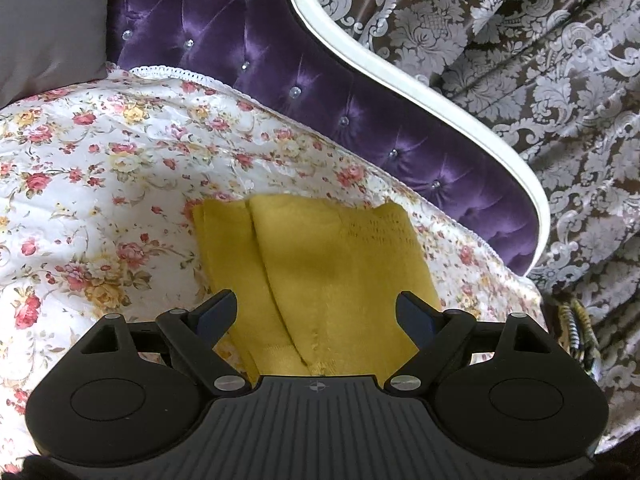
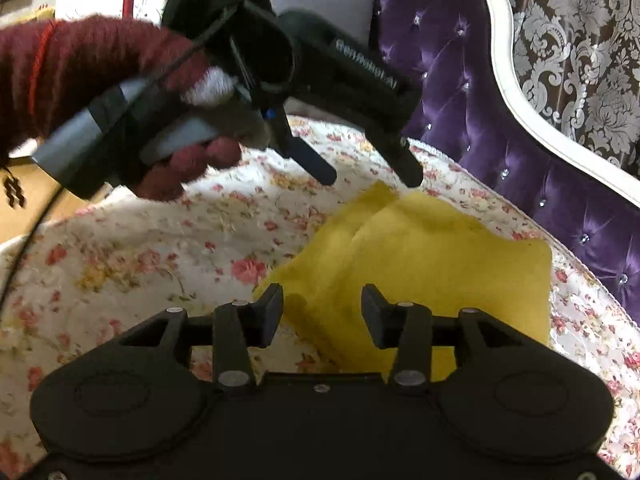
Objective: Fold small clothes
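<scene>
Broadly, one patterned curtain of brown cloth with silver-grey damask leaves (image 1: 540, 92) fills the background behind one bed, whose tufted purple satin headboard (image 1: 248, 40) is studded with small clear crystal buttons and bordered by a curved, glossy white frame (image 1: 400, 76). Across the bed lies one white quilted bedspread printed with pink and yellow roses (image 1: 100, 152), its far edge trimmed with a narrow white lace scallop. One plain grey cushion (image 1: 48, 20) leans at the headboard end of the bed, at the bedspread's far left corner in the left wrist view. On the bedspread, close to its headboard edge, rests the single small mustard-yellow knitted garment (image 1: 332, 264), folded into a roughly rectangular, soft, fuzzy pad with one lengthwise crease and a flap showing along its left side. Two black plastic two-finger grippers are in view. The left gripper (image 1: 316, 308) hovers over the near end of the garment with its jaws spread wide and nothing between them; seen from the right wrist camera, it is gripped by one hand in a dark red woolly glove (image 2: 180, 168). The right gripper (image 2: 322, 312) sits above the garment's near left corner, jaws parted and holding nothing.
</scene>
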Motion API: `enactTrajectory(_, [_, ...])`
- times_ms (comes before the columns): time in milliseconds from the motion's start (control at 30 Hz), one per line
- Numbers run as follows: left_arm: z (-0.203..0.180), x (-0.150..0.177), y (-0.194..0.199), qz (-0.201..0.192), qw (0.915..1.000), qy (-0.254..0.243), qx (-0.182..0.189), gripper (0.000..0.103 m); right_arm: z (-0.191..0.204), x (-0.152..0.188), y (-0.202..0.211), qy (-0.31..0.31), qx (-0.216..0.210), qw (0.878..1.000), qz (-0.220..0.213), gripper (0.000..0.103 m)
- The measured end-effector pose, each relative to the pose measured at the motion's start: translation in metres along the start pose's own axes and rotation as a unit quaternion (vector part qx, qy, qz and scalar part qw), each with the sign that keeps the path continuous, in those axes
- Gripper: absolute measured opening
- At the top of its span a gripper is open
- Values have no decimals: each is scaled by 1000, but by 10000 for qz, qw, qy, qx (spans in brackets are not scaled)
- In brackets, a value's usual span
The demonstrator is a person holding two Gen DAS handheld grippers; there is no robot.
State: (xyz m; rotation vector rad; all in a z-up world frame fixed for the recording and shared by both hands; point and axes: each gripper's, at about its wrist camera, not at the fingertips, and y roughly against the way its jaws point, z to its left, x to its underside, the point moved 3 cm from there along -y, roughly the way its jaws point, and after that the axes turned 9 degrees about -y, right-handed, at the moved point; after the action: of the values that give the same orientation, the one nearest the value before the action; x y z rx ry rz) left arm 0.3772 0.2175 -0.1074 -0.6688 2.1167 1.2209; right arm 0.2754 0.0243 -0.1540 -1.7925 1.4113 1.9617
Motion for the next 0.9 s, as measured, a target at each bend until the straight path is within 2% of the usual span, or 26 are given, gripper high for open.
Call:
enactTrajectory(33, [0,0,0,17,10000,-13,3,87,-3,1,-2,-34,8,10000,59,37])
enactTrajectory(67, [-1,0,-1,33,10000,-21,7,87,-8,0,-2,-125,1,9999,113,10])
enactTrajectory(200, [-5,0,-9,118,9997,0,208,88,-33,-3,14,-804,145,9965,-173,12])
enactTrajectory(233, [-7,1,-13,161,9994,35,312,88,-38,-3,17,-878,191,9957,-222,12])
enactTrajectory(300, [-10,4,-24,294,9981,153,517,96,-47,-4,24,-1078,200,9935,-321,12])
enactTrajectory(433, [-10,10,-50,550,9945,480,755,96,-59,0,31,-1329,205,9902,-381,12])
enactTrajectory(567, [-8,2,-71,438,9924,758,867,96,-60,2,31,-1396,176,9893,-384,12])
enactTrajectory(667, [-10,-11,-84,256,9939,637,863,94,-61,3,32,-1423,187,9889,-396,12])
enactTrajectory(733, [-12,-17,-88,186,9957,565,711,76,-61,3,32,-1431,204,9887,-402,12])
enactTrajectory(800, [-12,-22,-93,237,9969,602,441,22,-61,4,33,-1444,224,9884,-413,12])
enactTrajectory(833, [-11,-23,-93,247,9972,587,392,11,-60,4,34,-1453,224,9882,-424,12])
enactTrajectory(900, [-12,-26,-84,93,9977,458,485,12,-57,2,37,-1463,214,9879,-469,12])
